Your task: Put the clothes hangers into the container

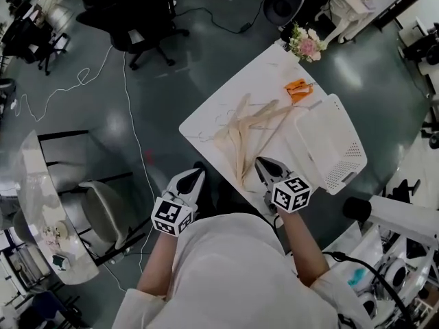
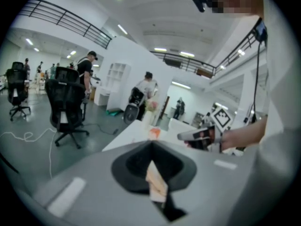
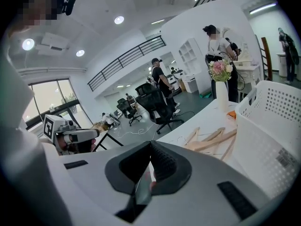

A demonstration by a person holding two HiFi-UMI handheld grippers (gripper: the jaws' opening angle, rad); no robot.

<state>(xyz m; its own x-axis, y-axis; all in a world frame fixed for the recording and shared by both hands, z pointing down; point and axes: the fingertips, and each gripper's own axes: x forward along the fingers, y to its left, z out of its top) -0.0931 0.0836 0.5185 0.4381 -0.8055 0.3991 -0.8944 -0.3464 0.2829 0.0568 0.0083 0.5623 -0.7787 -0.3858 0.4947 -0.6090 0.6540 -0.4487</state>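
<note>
Approach step: left gripper (image 1: 197,174) and right gripper (image 1: 260,163), pressed together, seemingly empty, by the worktop's (image 1: 212,115) near edge; next, spread one around a wooden hanger (image 1: 241,132) beside the basket (image 1: 337,149).

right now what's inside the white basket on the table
In the head view the basket looks empty, its floor bare white. The wooden hangers lie on the table beside it, none inside. The right gripper view shows only its outer wall, which hides the inside.
</note>
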